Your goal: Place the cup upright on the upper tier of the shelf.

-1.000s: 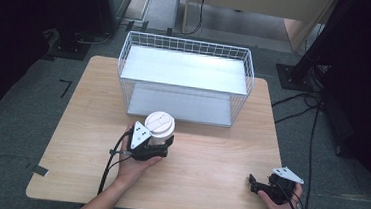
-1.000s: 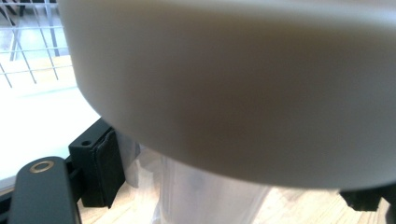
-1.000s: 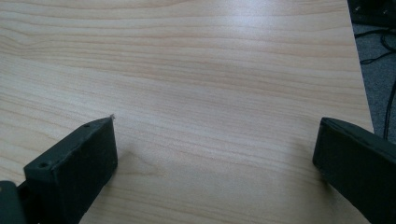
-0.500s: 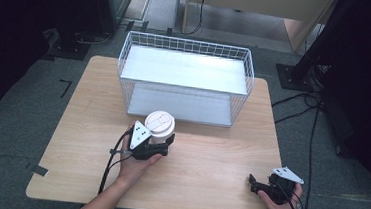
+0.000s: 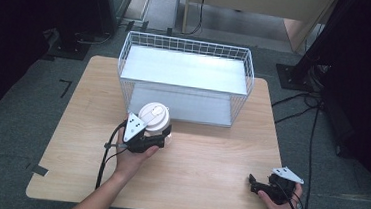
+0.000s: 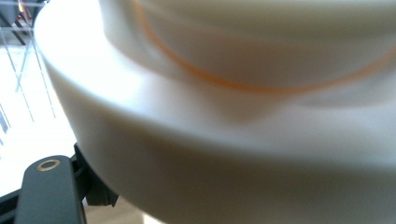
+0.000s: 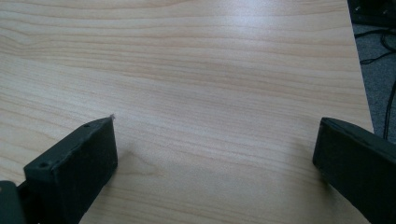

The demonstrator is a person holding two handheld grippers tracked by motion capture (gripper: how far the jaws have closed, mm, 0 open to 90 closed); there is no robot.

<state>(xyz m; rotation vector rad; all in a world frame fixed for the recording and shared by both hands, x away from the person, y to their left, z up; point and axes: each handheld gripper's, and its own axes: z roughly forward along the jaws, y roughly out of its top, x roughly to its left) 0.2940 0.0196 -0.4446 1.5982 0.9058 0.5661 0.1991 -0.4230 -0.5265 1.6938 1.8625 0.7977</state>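
I have the left gripper near the middle of the worktop, just in front of the white wire basket. Its jaws are clamped on a white lidded cup, which stands upright between them, its lid above the grey plate. In the left gripper view the cup sits so close to the camera that it blurs; one black jaw peeks out below it at the left, tight against the cup's side.

My right gripper rests low at the near right corner of the worktop, well apart from the cup. In the right gripper view its jaws stand spread wide, with bare wood grain between them.
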